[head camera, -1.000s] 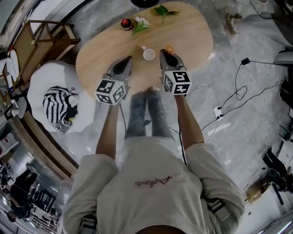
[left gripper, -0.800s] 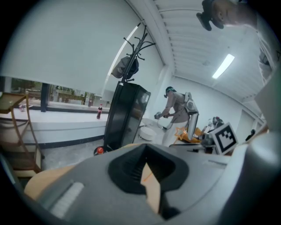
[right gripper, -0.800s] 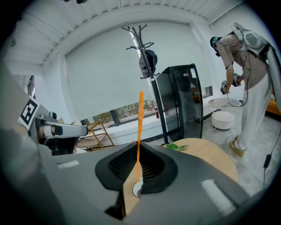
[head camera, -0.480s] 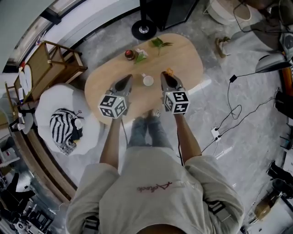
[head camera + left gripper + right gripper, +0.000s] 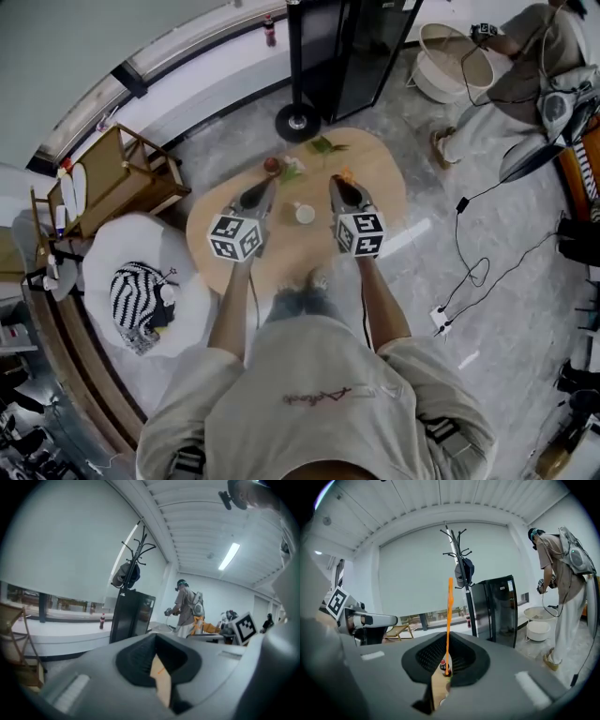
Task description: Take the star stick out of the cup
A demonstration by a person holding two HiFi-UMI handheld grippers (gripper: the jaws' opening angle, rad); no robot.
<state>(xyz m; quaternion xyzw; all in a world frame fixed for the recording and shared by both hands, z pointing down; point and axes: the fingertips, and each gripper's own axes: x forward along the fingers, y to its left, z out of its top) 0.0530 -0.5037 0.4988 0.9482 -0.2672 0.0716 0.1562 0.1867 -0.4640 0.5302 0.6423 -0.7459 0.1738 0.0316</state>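
A small white cup (image 5: 305, 214) stands on the oval wooden table (image 5: 380, 183), between my two grippers. My right gripper (image 5: 339, 184) is just right of the cup and shut on the thin orange star stick (image 5: 346, 173). In the right gripper view the star stick (image 5: 449, 620) rises straight up from the closed jaws of the right gripper (image 5: 446, 670), clear of the cup. My left gripper (image 5: 262, 188) hovers left of the cup. In its own view the left gripper (image 5: 157, 660) has its jaws together with nothing held.
A red item (image 5: 272, 165), a white flower (image 5: 291, 172) and green leaves (image 5: 325, 145) lie at the table's far end. A white armchair with a striped cushion (image 5: 141, 292) and a wooden chair (image 5: 131, 173) stand left. A black cabinet (image 5: 337, 47), a coat stand base (image 5: 298, 122), floor cables (image 5: 478, 267) and a person (image 5: 525, 47) are around.
The head view has pulled back, so the table looks smaller and more of the room shows. Both grippers stay either side of the cup, the right one still holding the stick.
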